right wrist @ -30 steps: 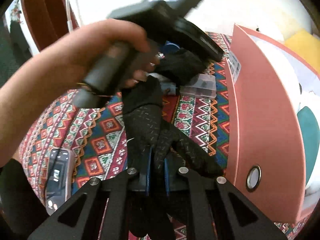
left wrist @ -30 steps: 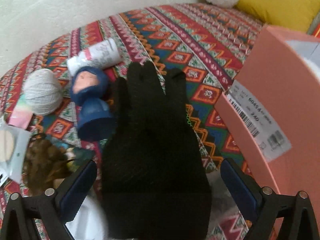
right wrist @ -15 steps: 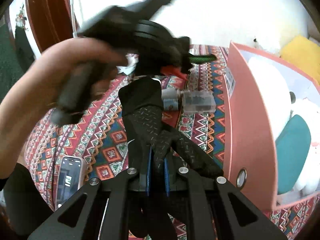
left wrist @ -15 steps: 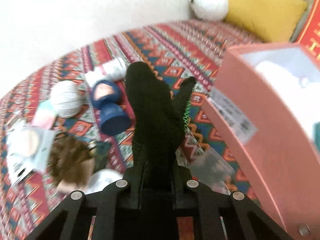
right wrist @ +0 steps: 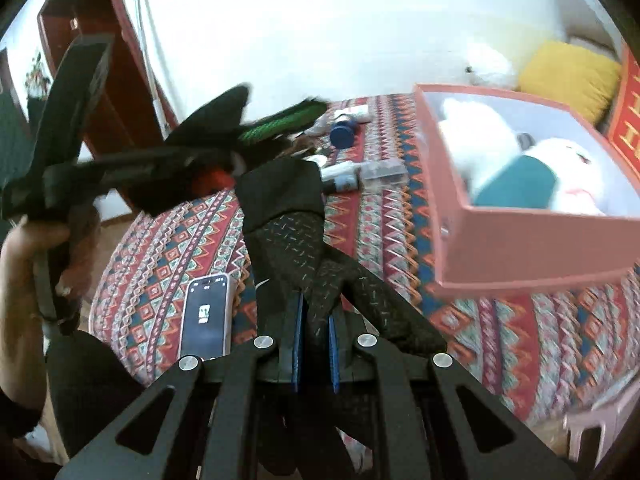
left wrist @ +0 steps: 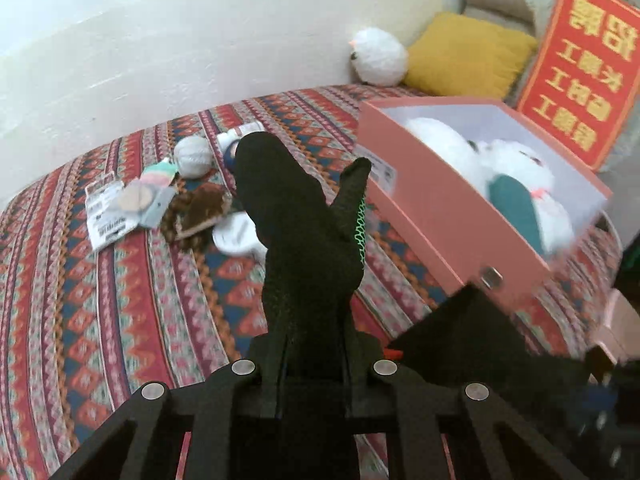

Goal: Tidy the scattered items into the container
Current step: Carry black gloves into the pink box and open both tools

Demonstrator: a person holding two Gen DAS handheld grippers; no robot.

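Observation:
My left gripper (left wrist: 312,344) is shut on a black glove (left wrist: 304,232) with a green-edged thumb, held well above the patterned bedspread. To its right stands the open pink box (left wrist: 432,216), which holds a white plush toy (left wrist: 516,160) and a teal item. My right gripper (right wrist: 314,312) is shut on a second black glove (right wrist: 288,224) that points toward the scattered items. In the right wrist view a hand holds the left gripper (right wrist: 120,168) up at the left, its glove (right wrist: 280,124) blurred. The pink box (right wrist: 520,240) lies to the right.
A yarn ball (left wrist: 194,151), a printed packet (left wrist: 108,212), a brown furry item (left wrist: 198,210) and a white round thing (left wrist: 236,234) lie on the bedspread. A phone (right wrist: 206,316) rests near the bed's edge. A yellow cushion (left wrist: 464,56) and a red sign (left wrist: 580,68) stand behind the box.
The left gripper went from open around the glove to shut on it, then rose high above the bed. The right gripper kept its glove and also moved up and back.

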